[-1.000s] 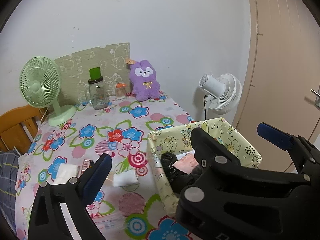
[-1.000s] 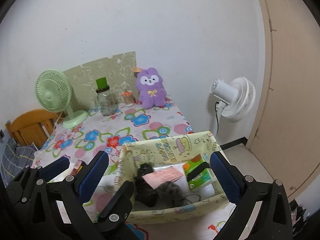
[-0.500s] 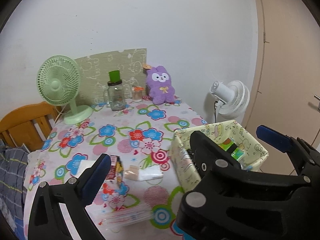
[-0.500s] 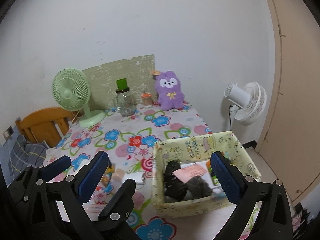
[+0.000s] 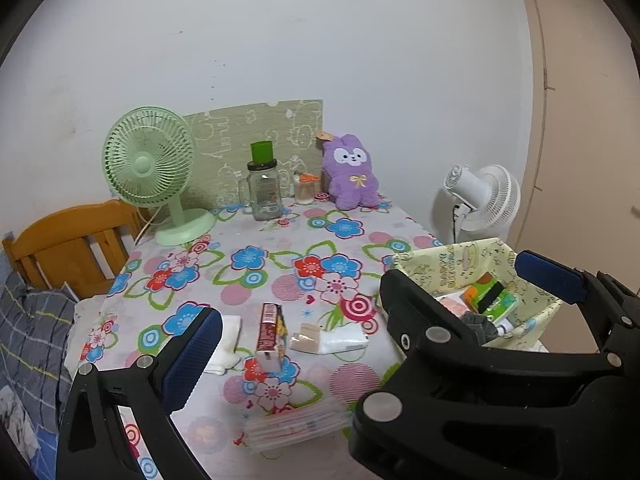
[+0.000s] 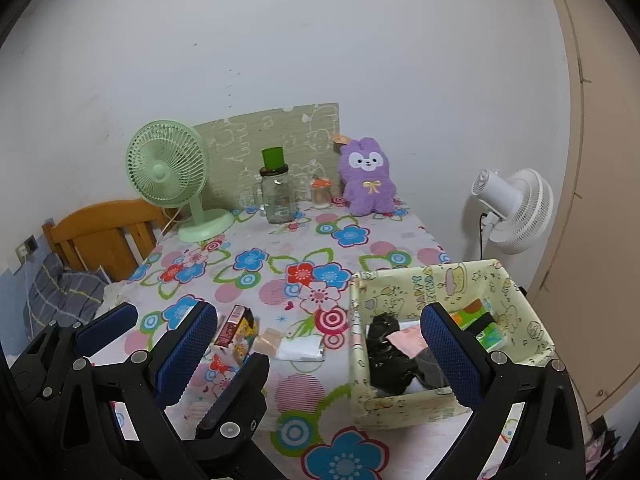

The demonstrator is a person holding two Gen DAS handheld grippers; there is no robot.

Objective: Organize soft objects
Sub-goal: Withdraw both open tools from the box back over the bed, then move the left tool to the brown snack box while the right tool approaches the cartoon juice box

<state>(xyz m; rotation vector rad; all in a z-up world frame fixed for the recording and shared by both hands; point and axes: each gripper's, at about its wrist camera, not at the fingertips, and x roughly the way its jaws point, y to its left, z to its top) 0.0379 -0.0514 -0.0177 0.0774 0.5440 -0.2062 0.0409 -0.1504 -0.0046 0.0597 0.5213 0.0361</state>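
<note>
Claws (image 6: 320, 344) gape, empty, above flowered tablecloth (image 6: 280, 264) by white wall (image 6: 320, 40).

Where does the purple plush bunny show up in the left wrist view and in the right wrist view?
Left wrist: purple plush bunny sits upright at the table's far edge by the wall, just right of centre.
Right wrist: purple plush bunny in the same far spot, slightly right of centre.
Shared landmark: the glass jar with a green cup on top, left of it.

The tabletop (image 6: 280, 256) lies bare mid-way; the snack box (image 6: 234, 330), packets (image 6: 300, 348) and yellow fabric bin (image 6: 404, 400) crowd its near edge.
</note>
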